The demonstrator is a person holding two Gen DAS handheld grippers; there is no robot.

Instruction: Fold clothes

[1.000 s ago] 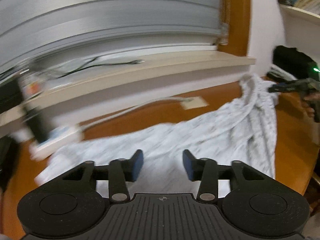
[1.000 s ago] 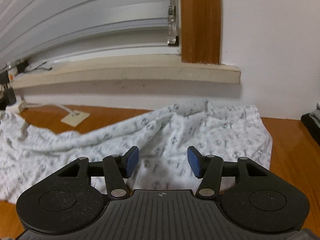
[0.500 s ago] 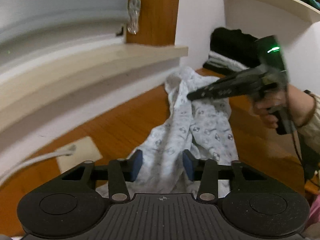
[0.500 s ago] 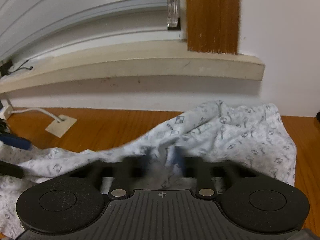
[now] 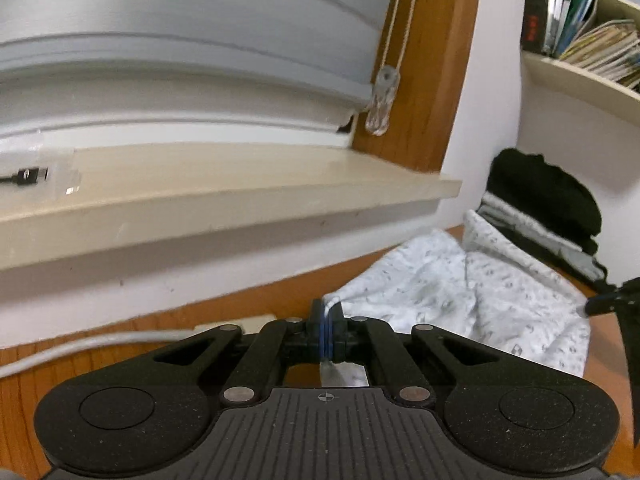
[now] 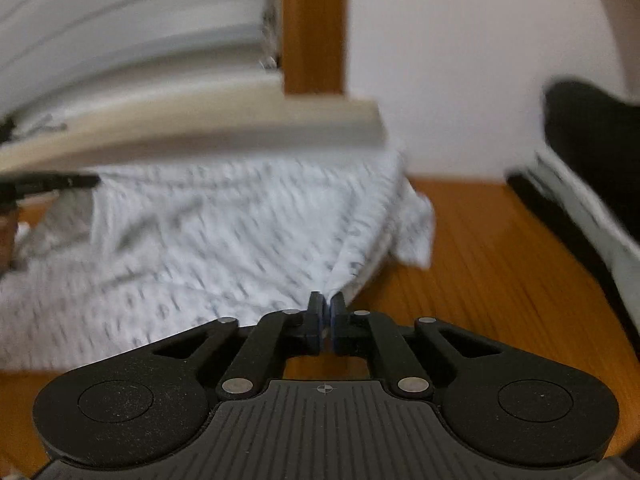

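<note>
We see our left gripper (image 5: pixel 327 334) pinching an edge of the patterned white garment (image 5: pixel 460 292) spread on the wooden worktop (image 6: pixel 500 264); our right gripper (image 6: pixel 326 326), jaws easing apart, grips another fold

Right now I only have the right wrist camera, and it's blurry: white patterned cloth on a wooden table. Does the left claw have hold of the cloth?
Observer: Yes. The left claw is shut on an edge of the cloth, with the fabric pinched between its blue pads.
Operator: Anything on the table near that claw?
Observer: A grey cable lies across the table to the left of the claw, apart from the cloth.
Operator: And what's above that dark pile on the right?
Observer: A shelf on the wall, holding books.
</note>
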